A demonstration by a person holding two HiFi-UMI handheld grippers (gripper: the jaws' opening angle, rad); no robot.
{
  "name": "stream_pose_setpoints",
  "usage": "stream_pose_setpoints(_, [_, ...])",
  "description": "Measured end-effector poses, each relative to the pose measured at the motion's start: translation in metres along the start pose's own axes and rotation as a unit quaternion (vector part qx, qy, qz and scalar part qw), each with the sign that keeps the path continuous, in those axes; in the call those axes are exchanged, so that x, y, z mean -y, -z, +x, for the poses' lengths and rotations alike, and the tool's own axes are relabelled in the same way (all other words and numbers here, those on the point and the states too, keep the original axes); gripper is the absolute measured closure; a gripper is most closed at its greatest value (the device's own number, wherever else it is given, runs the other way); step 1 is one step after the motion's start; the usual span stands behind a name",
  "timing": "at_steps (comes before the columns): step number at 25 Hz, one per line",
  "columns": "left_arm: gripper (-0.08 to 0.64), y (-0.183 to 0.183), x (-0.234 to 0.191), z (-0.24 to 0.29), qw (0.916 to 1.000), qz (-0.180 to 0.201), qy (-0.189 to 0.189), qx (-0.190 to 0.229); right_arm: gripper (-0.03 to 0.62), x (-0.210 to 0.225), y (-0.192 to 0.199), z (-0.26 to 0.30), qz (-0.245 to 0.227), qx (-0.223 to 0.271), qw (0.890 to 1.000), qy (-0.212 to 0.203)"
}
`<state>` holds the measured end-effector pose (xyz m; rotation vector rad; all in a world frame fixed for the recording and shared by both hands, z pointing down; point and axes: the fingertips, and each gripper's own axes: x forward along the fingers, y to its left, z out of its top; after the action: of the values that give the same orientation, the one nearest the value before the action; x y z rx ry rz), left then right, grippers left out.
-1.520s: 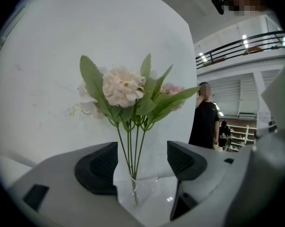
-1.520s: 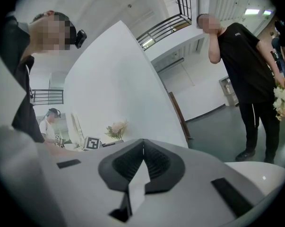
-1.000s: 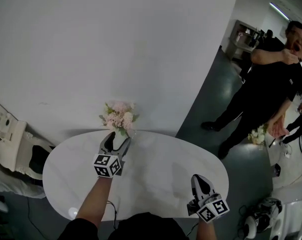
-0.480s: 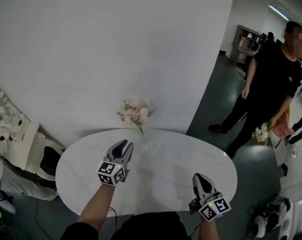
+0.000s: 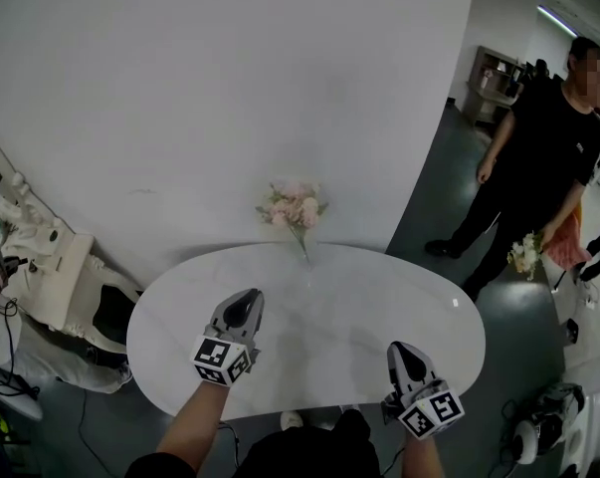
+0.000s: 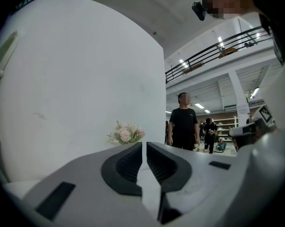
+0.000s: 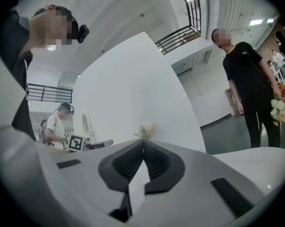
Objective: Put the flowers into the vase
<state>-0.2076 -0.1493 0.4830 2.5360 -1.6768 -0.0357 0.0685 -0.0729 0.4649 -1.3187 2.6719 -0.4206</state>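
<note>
Head view: oval counter (image 5: 329, 337), white and glossy with faint marbling, fills the lower middle. At its far edge, against the curved matte white wall (image 5: 230, 88), the flowers (image 5: 295, 205) stand upright as a pale pink and cream puff with green leaves. Their thin stem drops into the clear vase (image 5: 307, 270), which barely shows. Left tool (image 5: 248, 295) hovers at lower left of centre, well short of the flowers. Right tool (image 5: 399, 347) sits at lower right. Both are smooth grey shells. A bystander in black (image 5: 538, 157) stands at upper right.

Left gripper view: left tool (image 6: 144, 145) has just been closing. Its ribbed dark pads are all but together, a thin slit left, with nothing in it. Flowers (image 6: 125, 134) show beyond, left of centre, well apart.

Right gripper view: right tool (image 7: 143, 142) has its tips together and holds nothing. Flowers (image 7: 146, 131) are small, just above the tips in frame. The bystander (image 7: 251, 84) is at right.
</note>
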Motion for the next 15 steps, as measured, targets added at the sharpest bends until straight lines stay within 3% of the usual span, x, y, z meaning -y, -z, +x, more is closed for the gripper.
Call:
stream_pose_setpoints(9, [0.528,-0.007,0.012,-0.051,0.9989,-0.006,-0.043,0.015,0.571,-0.003,-0.011,-0.003,-0.005,0.005,0.999,-0.034])
stream_pose_setpoints(15, [0.528,-0.009,0.046,-0.056,0.9972,-0.012,-0.068,0.028,0.571,0.017,-0.032,-0.019,-0.017,0.005,0.998,-0.059])
